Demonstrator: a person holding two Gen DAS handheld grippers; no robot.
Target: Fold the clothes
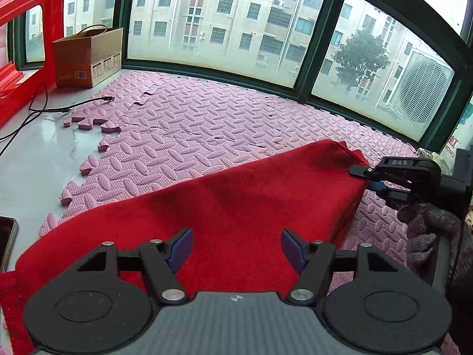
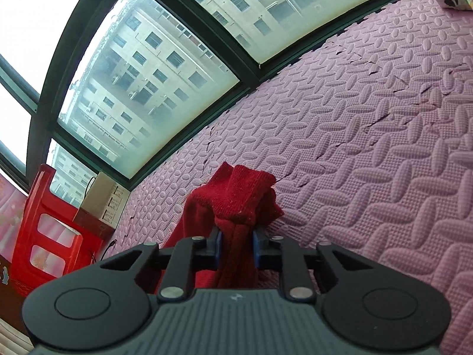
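a red cloth (image 1: 236, 207) of soft, fuzzy knit lies spread over the pink foam mat, folded so that one long straight edge runs diagonally from the near left up to the far right. its far right corner is lifted off the mat. in the right wrist view that corner (image 2: 236, 204) is bunched into upright folds.

Soft daylight through the windows (image 1: 224, 14) — sharp focus, overexposed sky, strong fisheye bending.

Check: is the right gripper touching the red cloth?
Touching. The right wrist view shows the right gripper with both blue pads pressed against a bunched fold of the red cloth.
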